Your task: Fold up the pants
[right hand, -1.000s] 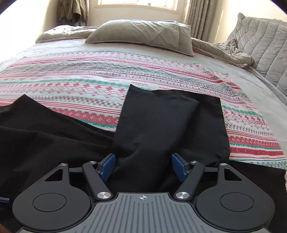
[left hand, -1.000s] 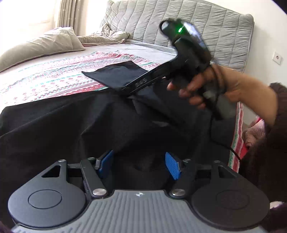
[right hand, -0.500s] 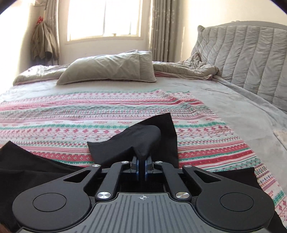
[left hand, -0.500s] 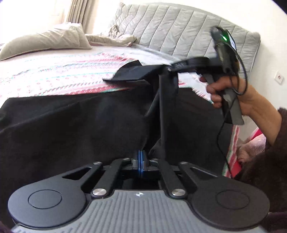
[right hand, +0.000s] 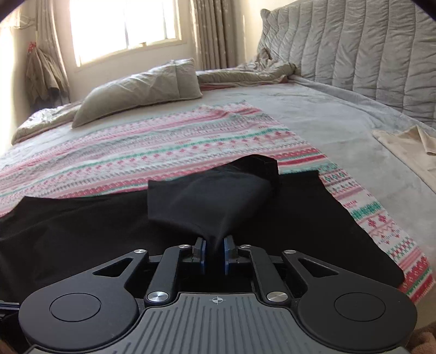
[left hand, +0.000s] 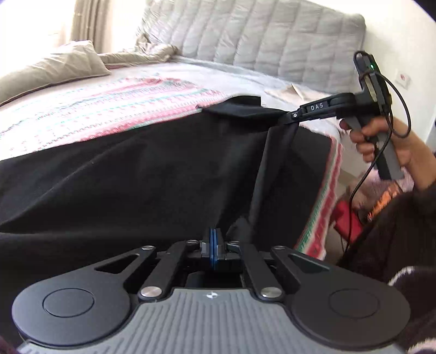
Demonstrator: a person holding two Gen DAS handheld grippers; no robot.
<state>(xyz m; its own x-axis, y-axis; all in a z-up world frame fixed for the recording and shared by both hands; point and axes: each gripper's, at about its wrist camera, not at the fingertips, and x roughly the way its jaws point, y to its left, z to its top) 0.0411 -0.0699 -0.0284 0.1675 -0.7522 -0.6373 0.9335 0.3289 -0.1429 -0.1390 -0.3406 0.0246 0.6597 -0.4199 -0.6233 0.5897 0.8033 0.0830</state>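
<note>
**Ana:** Pants (left hand: 141, 174), black ones, lie spread over the patterned blanket (left hand: 90, 111) on the bed, and they fill the middle of the left wrist view from the left edge nearly to the right side of the blanket.

**Ben:** And the left gripper (left hand: 214, 245)?

**Ana:** Bottom centre of its own frame, blue pads pressed together. Black cloth sits right at the tips, with a taut fold running from there up toward the upper right, so it is pinching the pants.

**Ben:** What is at the upper right?

**Ana:** The right gripper (left hand: 288, 117), held by a hand (left hand: 381, 141) at the right edge. Its tips grip a bunch of the black fabric, lifted off the bed, and one end of the cloth juts out to the left of the tips.

**Ben:** Does its own camera agree?

**Ana:** Yes. In the right wrist view the right gripper (right hand: 214, 252) is at lower centre, the pads standing a little apart with a gathered wad of pants (right hand: 212, 201) squeezed between them. Its jaws have just been easing open slightly, with the cloth between them and the pads on it.

**Ben:** Anything else around?

**Ana:** A grey pillow (right hand: 141, 89) at upper left, a quilted grey headboard cover (right hand: 354, 46) at upper right, a window (right hand: 122, 24) along the top, and a cream cloth (right hand: 406, 149) at the right edge.
</note>
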